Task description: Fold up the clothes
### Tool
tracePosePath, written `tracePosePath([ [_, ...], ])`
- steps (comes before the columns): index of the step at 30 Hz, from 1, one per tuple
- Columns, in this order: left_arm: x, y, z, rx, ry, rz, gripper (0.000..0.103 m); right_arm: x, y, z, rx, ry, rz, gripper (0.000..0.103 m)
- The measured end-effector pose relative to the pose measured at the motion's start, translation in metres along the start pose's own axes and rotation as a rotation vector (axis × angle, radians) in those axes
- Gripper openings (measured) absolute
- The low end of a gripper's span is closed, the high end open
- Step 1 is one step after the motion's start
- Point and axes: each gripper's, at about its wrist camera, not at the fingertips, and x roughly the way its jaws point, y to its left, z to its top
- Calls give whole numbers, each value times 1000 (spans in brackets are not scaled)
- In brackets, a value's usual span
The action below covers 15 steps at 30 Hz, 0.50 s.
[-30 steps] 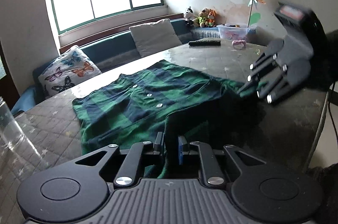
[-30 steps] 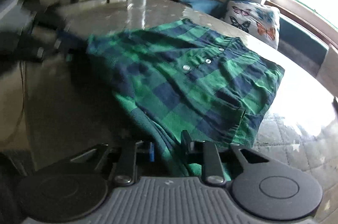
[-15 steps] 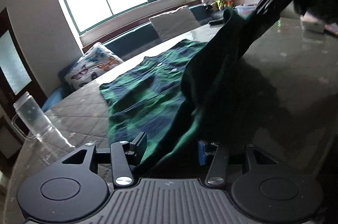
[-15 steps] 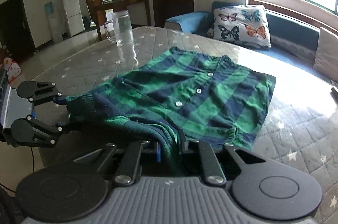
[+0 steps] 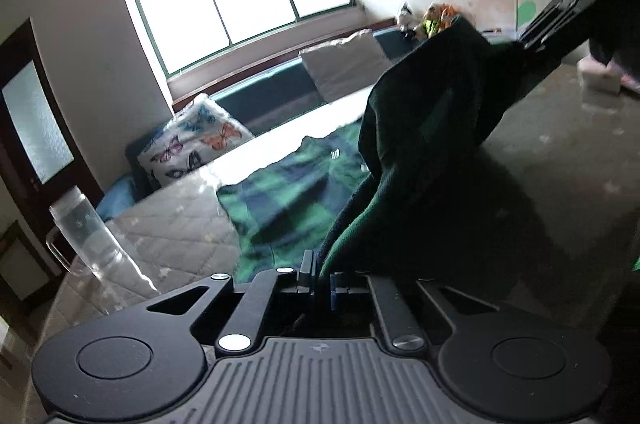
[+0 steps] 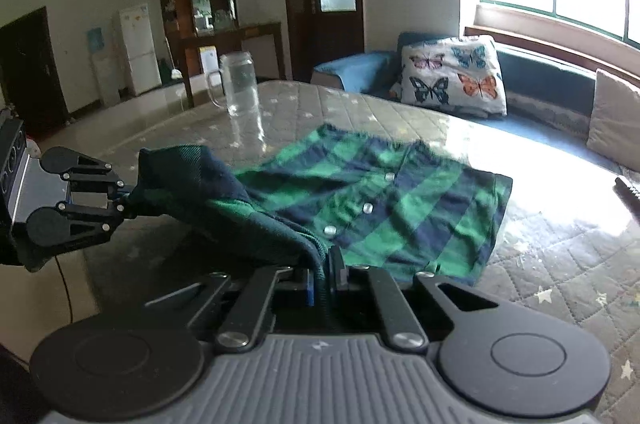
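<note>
The near edge of the green-and-navy checked button shirt (image 6: 392, 200) was held lifted off the quilted grey table (image 6: 560, 264), pinched by the left gripper (image 6: 124, 202) and right gripper (image 6: 322, 280)

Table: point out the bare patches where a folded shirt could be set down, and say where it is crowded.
Bare table lies right of the shirt, up to the remote. More lies between shirt and jug, and beyond the shirt toward the pillow. The near-left edge is crowded: both grippers, left and right, clamp the lifted hem.
</note>
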Motion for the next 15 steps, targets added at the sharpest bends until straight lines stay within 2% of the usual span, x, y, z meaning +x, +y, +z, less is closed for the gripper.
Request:
tracePosePath([
  [8,-93,-11,20,-17,-85,10,7,-71,36,-14,-16,-55,84,5],
  [11,-96,-9,28,-24,-95,27,7,-76,37,-11,-11,-65,93,5],
  [15,-61,8,46,-17,-82,38,7,-63,24,6,3,-68,74,4],
])
